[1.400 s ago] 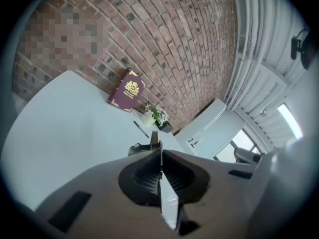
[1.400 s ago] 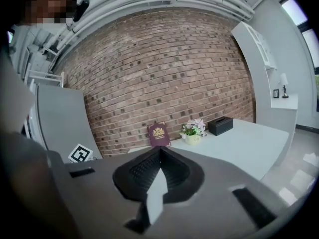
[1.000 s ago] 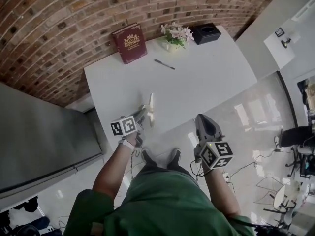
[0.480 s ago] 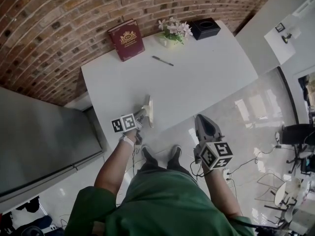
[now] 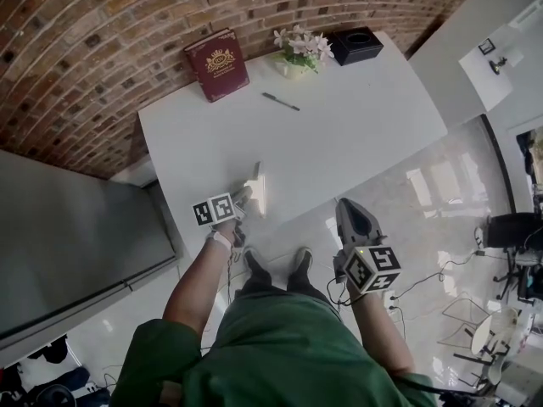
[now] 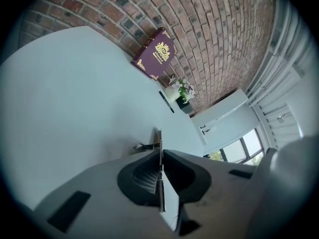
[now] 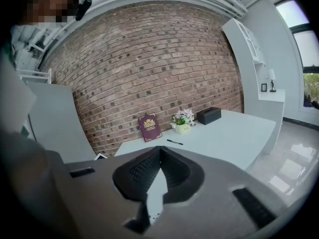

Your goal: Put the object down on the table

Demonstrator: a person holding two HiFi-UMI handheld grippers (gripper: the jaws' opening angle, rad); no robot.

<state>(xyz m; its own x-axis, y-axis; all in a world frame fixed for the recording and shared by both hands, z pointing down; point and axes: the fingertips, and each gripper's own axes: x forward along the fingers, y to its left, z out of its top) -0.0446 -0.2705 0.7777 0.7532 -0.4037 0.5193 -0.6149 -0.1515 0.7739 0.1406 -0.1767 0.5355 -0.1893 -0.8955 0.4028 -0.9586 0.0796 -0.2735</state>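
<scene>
I'm pinching one thin pale card [image 5: 258, 185] upright and edge-on in my left gripper [image 5: 246, 195], at the near edge of the table [image 5: 356, 134] — likely so its lower edge lands first. My right gripper [image 5: 352, 214] is hanging over the floor, jaws pressed together on nothing — out of the way. Beyond, I'm counting one book [image 5: 219, 64], one pen [image 5: 280, 102], one flower pot [image 5: 301, 53] and one black box [image 5: 356, 46].

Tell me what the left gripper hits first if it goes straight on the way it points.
Probably the white table: the left gripper, shut on a thin flat piece, aims at bare tabletop just ahead. Depth is unclear; the pen lies farther.
</scene>
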